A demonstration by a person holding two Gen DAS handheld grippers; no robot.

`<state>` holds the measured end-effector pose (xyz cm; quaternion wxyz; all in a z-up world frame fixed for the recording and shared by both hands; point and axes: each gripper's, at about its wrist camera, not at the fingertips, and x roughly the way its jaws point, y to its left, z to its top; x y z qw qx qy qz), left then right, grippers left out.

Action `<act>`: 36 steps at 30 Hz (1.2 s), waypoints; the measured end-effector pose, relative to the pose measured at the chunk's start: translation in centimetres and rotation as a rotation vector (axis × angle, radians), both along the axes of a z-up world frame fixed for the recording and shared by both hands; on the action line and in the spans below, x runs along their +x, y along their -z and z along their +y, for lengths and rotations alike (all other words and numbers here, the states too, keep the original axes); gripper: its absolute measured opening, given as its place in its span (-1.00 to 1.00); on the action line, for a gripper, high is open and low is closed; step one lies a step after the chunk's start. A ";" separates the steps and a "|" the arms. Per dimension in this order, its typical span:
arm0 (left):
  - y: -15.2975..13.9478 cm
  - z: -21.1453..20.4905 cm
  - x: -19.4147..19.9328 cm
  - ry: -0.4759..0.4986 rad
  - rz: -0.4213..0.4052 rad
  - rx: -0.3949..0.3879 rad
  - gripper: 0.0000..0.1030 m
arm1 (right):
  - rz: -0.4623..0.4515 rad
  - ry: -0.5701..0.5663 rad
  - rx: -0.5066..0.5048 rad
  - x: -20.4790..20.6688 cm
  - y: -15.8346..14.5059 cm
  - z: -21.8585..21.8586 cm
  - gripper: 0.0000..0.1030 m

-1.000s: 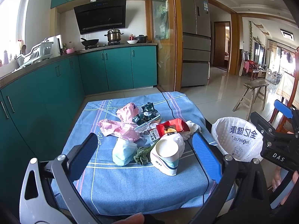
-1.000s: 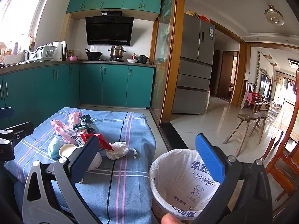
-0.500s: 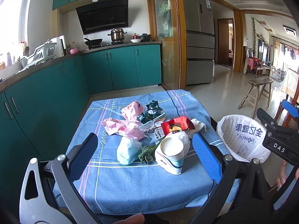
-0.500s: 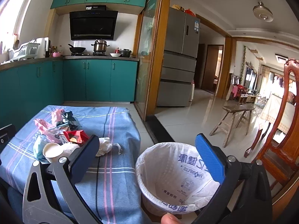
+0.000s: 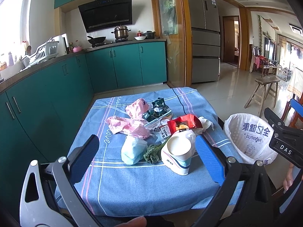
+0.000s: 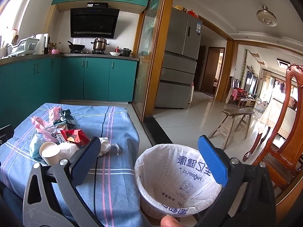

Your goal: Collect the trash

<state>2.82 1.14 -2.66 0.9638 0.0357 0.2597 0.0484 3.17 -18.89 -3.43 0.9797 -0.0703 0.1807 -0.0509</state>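
A heap of trash lies on the blue-cloth table (image 5: 132, 185): a paper cup (image 5: 178, 152) on its side, a light blue face mask (image 5: 132, 150), green leaves (image 5: 152, 152), a red snack bag (image 5: 184, 123), pink plastic bags (image 5: 130, 125), a dark green wrapper (image 5: 159, 106) and crumpled tissue (image 5: 205, 123). My left gripper (image 5: 147, 160) is open, hovering just short of the cup and mask. My right gripper (image 6: 149, 160) is open above the white-lined bin (image 6: 178, 179), which stands right of the table; the bin (image 5: 250, 138) also appears in the left wrist view. The cup (image 6: 50, 152) sits at the left in the right wrist view.
Teal kitchen cabinets (image 5: 121, 64) run along the left and back, with a stove and pots on the counter. A fridge (image 6: 180, 77) stands behind a wooden door frame. A wooden stool (image 6: 233, 121) and a carved chair (image 6: 284, 132) stand to the right on the tiled floor.
Both views have shifted slightly; the left gripper has drawn a little nearer the trash pile, and the right gripper has swung over the bin. Both stay open.
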 end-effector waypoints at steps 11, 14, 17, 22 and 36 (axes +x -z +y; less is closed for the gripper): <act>0.9 0.5 0.9 -0.018 0.024 -0.003 0.95 | 0.021 -0.003 0.004 0.8 0.6 -0.1 0.95; 1.1 0.6 1.2 -0.023 0.032 -0.006 0.95 | 0.026 -0.004 0.004 0.9 0.7 -0.1 0.95; 1.2 0.8 1.4 -0.028 0.038 -0.008 0.95 | 0.028 -0.003 0.004 1.1 0.8 -0.1 0.95; 1.6 0.7 1.8 -0.028 0.045 -0.008 0.95 | 0.033 -0.002 0.003 1.2 1.0 -0.2 0.95; 2.6 5.0 3.2 -0.189 0.049 0.051 0.95 | 0.176 0.037 -0.082 5.1 3.7 -0.6 0.95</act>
